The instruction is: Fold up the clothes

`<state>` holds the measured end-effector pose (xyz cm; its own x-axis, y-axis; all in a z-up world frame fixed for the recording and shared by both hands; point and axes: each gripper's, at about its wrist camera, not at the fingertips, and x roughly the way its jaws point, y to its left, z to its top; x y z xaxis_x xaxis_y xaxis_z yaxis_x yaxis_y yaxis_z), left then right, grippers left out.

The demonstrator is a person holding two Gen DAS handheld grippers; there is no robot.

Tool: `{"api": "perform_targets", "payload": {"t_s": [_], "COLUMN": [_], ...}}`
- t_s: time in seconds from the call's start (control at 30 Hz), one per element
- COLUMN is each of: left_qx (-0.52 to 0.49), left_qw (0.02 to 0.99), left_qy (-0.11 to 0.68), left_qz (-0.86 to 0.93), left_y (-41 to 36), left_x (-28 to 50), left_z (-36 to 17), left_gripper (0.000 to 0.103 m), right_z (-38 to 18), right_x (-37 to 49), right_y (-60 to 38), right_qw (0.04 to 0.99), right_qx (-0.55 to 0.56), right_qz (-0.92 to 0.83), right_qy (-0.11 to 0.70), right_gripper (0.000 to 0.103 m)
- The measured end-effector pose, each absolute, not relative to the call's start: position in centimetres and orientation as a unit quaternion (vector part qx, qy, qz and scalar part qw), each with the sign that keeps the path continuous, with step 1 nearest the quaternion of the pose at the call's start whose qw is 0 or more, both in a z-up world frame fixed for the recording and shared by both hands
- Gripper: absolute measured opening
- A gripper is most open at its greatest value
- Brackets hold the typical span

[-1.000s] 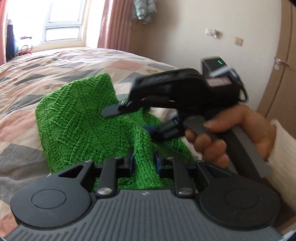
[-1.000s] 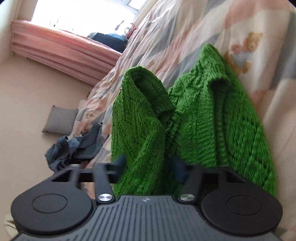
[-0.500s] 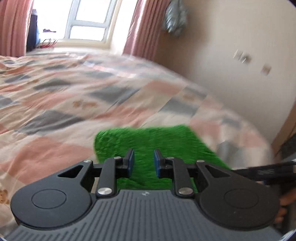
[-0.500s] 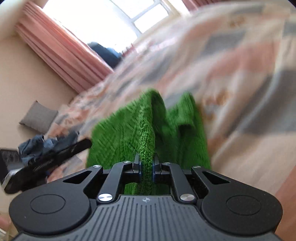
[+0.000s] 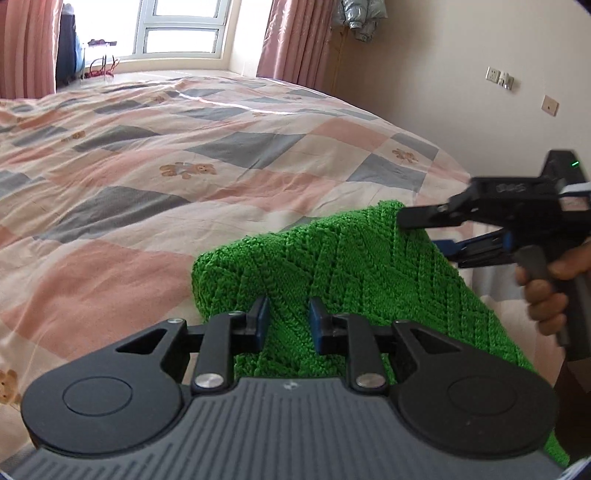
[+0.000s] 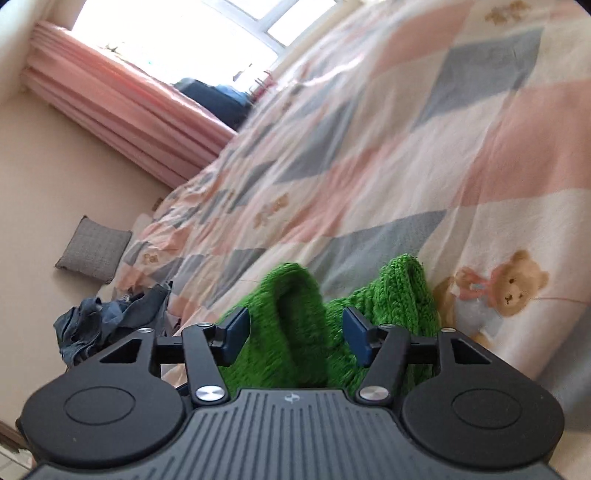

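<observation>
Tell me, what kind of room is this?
Most likely a bedroom in a home. A big bed with a pink and grey checked teddy-bear quilt fills it, pink curtains hang by a bright window, and a green knitted sweater lies on the bed.

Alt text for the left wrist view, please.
A folded green knitted sweater lies on a pink-and-grey patchwork bedspread, between the left gripper's open fingers. The right gripper, held in a hand, reaches its far corner.
</observation>
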<state>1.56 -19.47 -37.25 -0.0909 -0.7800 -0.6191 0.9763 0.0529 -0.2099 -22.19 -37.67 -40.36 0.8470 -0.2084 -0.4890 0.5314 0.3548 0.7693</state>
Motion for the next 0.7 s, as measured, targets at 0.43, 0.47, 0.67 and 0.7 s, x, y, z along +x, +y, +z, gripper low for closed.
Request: {"api": "perform_targets", "payload": {"t_s": [0.43, 0.47, 0.67, 0.7], "left_qx": [0.118, 0.12, 0.177, 0.188], "left_qw": [0.618, 0.614, 0.606, 0.611], "left_qy": [0.324, 0.322, 0.323, 0.32], "left_qz": [-0.706, -0.71, -0.704, -0.699], "left_y": [-20.9, -21.3, -24.6, -24.9], "left_x": [1.5, 1.0, -2.2, -2.4], "left_z": [-34.4, -34.1, -35.4, -36.0], "left_gripper": [0.019, 0.019, 0.019, 0.019], "right_z": [-33.1, -32.3, -36.8, -37.8], "right_x": [-24.2, -24.3, -23.5, -23.3], "right_y": [-34.5, -34.5, -37.1, -37.6], "right_qw": [0.85, 0.848, 0.804, 0.795], "right_qx": [0.455, 0.446, 0.452, 0.454], "right_qz": [-0.243, -0.26, -0.337, -0.348], "right_qy": [0.109, 0.114, 0.187, 0.2], "right_gripper": [0.014, 0.014, 0.014, 0.014]}}
